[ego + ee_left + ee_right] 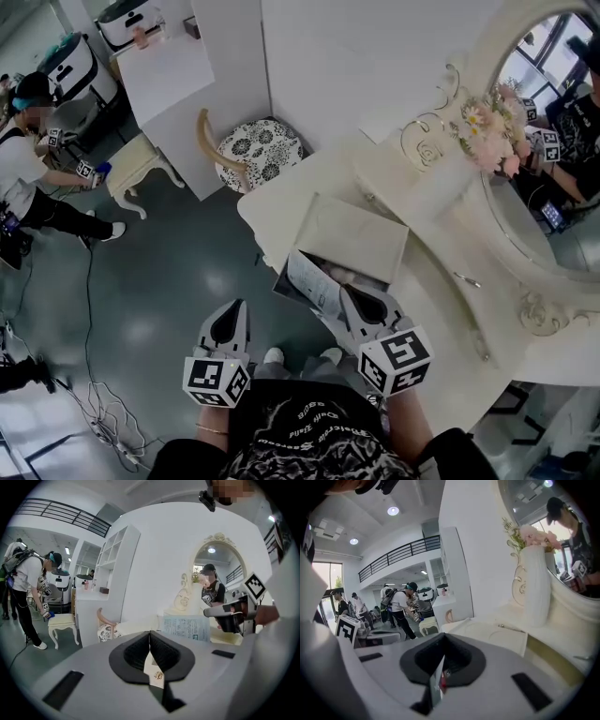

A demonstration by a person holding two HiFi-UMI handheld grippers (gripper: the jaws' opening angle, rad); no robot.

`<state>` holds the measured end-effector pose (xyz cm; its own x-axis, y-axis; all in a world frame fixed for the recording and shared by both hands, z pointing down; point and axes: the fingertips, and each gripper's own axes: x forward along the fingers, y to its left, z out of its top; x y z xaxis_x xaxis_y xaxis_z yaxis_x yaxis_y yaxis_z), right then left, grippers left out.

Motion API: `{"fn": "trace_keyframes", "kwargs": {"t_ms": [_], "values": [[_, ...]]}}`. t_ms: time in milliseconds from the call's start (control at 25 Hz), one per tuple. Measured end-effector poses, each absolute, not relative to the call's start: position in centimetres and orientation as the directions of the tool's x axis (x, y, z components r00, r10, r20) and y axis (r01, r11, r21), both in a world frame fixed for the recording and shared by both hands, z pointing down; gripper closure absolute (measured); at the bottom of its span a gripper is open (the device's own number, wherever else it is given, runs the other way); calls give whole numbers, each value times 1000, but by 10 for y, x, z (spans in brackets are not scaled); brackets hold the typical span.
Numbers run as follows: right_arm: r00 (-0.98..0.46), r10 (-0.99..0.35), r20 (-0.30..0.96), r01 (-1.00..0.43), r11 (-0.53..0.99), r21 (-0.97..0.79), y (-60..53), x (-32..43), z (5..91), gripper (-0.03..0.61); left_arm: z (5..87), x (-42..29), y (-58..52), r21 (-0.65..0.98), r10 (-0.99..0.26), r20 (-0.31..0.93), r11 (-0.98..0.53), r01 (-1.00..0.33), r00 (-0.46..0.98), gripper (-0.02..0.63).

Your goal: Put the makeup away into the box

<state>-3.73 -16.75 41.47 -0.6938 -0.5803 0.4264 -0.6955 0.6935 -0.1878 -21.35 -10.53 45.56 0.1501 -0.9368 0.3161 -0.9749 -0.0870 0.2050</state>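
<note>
Right gripper (443, 644) jaws closed, clamped on thin printed sheet (307, 279), seen edge-on between pads. Open box (352, 234) set on dressing table (441, 277) directly ahead of right jaws, lid raised beyond. Left gripper (150, 637) jaws pressed together, nothing clearly held; box well off to their right. Box contents not made out.

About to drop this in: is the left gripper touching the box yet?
Apart. Head view shows bare floor between the left gripper and the box flap.

White walls (375, 56), grey floor (159, 281) — ornate mirror (553, 122)
</note>
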Motion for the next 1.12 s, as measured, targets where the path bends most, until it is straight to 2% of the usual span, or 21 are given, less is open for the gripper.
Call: {"fn": "trace_keyframes", "kwargs": {"t_ms": [560,880,1120], "values": [[-654,-502,566,-660,744,-103,-198,-17,458,572,455,-203,-120,199,-926,335,-109,-974,172,598],[-603,-459,653,-579,815,38,-201,-17,483,572,458,-205,-118,198,-923,345,-105,-974,170,598],[-554,-476,683,-490,850,196,-211,-15,486,572,457,-205,-114,189,-922,351,-101,-977,164,598]]}}
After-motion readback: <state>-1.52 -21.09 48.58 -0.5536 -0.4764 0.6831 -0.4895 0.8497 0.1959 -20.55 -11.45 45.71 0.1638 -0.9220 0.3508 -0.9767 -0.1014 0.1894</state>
